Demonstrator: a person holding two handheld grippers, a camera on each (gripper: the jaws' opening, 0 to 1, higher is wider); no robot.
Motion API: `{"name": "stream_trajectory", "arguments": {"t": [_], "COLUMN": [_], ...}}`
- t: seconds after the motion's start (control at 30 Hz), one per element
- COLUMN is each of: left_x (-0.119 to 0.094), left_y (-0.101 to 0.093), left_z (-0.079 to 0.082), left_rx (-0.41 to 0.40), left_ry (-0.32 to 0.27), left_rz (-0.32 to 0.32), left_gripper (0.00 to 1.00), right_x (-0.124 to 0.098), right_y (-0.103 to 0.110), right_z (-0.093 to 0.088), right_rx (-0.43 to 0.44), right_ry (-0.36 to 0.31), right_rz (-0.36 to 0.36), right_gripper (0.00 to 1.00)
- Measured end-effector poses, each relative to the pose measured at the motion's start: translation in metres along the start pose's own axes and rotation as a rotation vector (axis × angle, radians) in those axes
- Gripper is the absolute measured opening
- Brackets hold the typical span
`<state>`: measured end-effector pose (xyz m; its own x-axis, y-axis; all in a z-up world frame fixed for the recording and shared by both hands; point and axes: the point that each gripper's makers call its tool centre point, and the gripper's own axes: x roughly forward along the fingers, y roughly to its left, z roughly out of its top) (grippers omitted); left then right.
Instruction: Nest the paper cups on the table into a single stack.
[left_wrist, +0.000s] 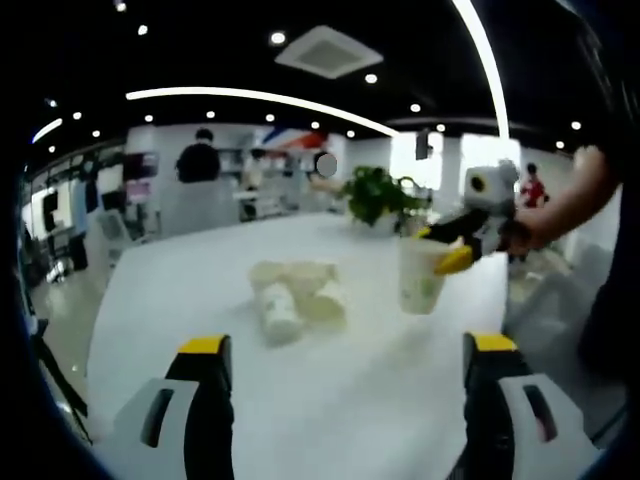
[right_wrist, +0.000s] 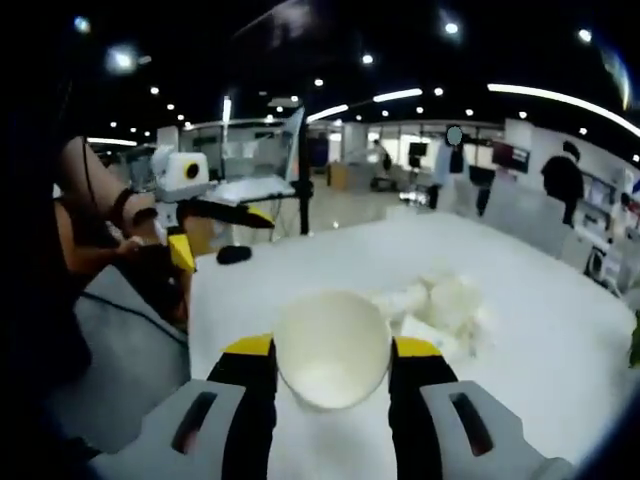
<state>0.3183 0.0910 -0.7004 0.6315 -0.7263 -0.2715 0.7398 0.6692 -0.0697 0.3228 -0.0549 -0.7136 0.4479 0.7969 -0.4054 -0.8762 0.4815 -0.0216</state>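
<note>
The right gripper (right_wrist: 331, 375) grips a paper cup (right_wrist: 332, 360) between its jaws, mouth toward the camera, lifted above the white table (right_wrist: 560, 330). The remaining cups (right_wrist: 440, 305) lie in a loose heap at about two o'clock from it. The left gripper (left_wrist: 345, 375) stands open and empty, the heap at twelve o'clock. Judged best: the held cup should stay upright and level while the left gripper picks one cup out

white table (left_wrist: 200, 290) | toppled paper cups (left_wrist: 297, 297) heaped mid-surface
</note>
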Motion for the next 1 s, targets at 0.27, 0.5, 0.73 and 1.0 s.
{"name": "stream_trajectory", "arguments": {"t": [0.27, 0.5, 0.73, 1.0], "left_x": [-0.002, -0.002, 0.000, 0.001], "left_y": [-0.001, -0.002, -0.002, -0.003], "left_z": [-0.002, -0.005, -0.005, -0.004], "left_rx": [-0.008, -0.009, -0.008, -0.008], "left_ry": [0.000, 0.005, 0.010, 0.014], "left_rz": [0.004, 0.005, 0.008, 0.011], "left_gripper": [0.95, 0.94, 0.94, 0.94], "right_x": [0.021, 0.032, 0.039, 0.041], "right_y": [0.035, 0.052, 0.060, 0.059], "right_z": [-0.029, -0.040, -0.053, -0.061], "right_rx": [-0.008, -0.003, -0.019, -0.017], "right_ry": [0.052, 0.065, 0.088, 0.104], "right_rz": [0.073, 0.113, 0.135, 0.126], "right_gripper": [0.40, 0.40, 0.40, 0.41]}}
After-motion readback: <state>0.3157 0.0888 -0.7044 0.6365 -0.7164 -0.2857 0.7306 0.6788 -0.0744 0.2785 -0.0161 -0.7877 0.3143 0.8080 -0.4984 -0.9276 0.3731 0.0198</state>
